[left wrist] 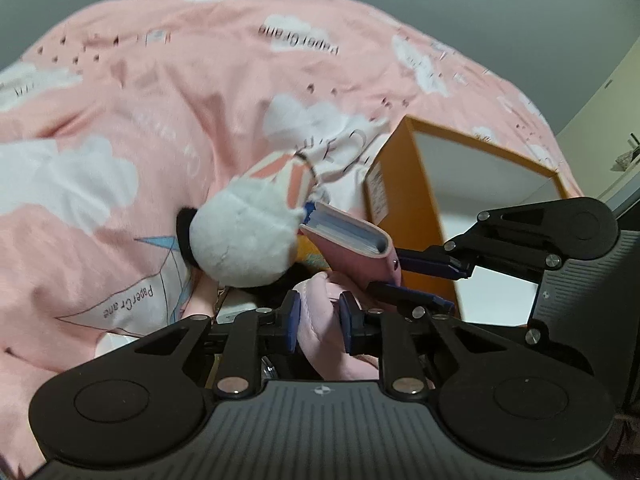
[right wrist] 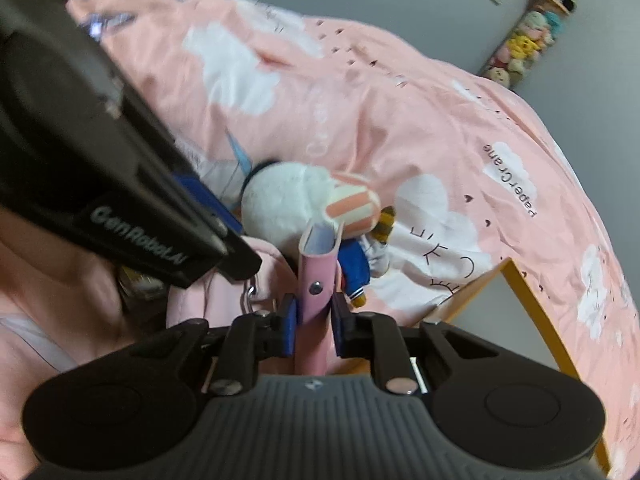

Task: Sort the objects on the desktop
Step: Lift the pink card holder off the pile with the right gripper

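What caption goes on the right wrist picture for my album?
Right tongs pinch a pink notebook beside a plush toy on a pink quilt.

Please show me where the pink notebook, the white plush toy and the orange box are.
pink notebook (right wrist: 317, 280): right wrist view, on its spine near the snap.
white plush toy (left wrist: 244, 236): left wrist view, on its round white body.
orange box (left wrist: 400, 200): left wrist view, on its orange side wall.
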`<state>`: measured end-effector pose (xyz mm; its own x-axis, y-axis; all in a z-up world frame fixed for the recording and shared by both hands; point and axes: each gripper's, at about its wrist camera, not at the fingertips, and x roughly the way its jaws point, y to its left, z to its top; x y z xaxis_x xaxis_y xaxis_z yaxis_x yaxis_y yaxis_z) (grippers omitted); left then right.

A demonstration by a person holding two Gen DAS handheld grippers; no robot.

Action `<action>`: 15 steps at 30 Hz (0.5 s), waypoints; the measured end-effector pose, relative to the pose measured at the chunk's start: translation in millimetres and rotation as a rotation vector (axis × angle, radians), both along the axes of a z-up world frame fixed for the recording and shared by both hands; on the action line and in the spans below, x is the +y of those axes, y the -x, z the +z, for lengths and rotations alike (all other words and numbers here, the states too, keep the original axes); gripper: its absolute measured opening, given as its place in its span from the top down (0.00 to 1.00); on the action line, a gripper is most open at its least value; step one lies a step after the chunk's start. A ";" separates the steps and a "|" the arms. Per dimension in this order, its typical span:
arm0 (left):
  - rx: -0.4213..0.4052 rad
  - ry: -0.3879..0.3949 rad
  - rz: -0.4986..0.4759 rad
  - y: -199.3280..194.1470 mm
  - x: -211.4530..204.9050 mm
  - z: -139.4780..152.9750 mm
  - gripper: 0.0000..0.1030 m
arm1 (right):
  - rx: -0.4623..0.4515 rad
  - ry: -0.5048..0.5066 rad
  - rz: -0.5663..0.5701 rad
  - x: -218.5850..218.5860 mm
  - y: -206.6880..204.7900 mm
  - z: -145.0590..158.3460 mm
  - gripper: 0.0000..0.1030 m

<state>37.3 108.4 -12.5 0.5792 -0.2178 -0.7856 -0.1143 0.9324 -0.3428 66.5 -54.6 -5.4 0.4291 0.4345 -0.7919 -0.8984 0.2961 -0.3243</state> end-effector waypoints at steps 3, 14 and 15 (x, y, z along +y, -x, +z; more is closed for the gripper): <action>-0.041 -0.006 -0.002 12.4 -4.3 15.7 0.78 | 0.045 -0.073 -0.043 -9.9 0.7 13.8 0.82; -0.075 -0.153 -0.069 49.9 -38.4 29.7 0.78 | 0.158 -0.222 -0.158 -54.0 39.8 19.5 0.82; -0.076 -0.166 -0.072 51.1 -41.4 27.8 0.78 | 0.166 -0.227 -0.172 -58.2 42.9 17.3 0.82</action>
<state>-13.9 66.9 15.3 0.6257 -0.1319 -0.7689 -0.0251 0.9817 -0.1889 23.7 -112.8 11.9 0.3848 0.5408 -0.7480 -0.8642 0.4957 -0.0861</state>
